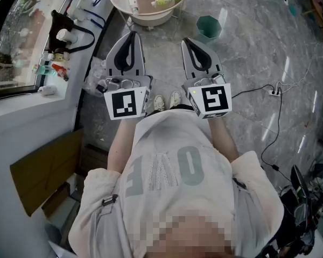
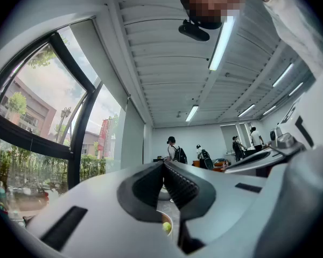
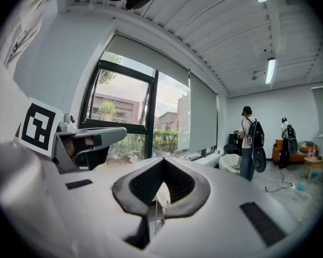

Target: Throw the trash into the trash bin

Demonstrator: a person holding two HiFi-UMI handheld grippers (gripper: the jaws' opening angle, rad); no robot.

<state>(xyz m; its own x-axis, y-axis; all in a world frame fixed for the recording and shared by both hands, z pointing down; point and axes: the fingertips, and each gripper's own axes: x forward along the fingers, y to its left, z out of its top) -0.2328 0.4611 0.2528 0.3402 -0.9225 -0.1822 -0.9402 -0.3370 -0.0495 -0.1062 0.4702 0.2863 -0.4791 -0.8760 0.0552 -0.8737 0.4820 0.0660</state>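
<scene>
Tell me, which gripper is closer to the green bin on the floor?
Right. The right gripper sits just left of and below the green bin in the head view; the left gripper is farther left.

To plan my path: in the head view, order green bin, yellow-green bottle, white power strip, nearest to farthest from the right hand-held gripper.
1. green bin: just ahead, right.
2. yellow-green bottle: ahead, left.
3. white power strip: floor, far right.

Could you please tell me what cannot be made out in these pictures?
- Table: head view, far part cut off by the top edge.
- Bin: head view, contents too small to tell.
- Sill items: head view, too small to name.
- Floor under the person: head view, hidden by the torso.
</scene>
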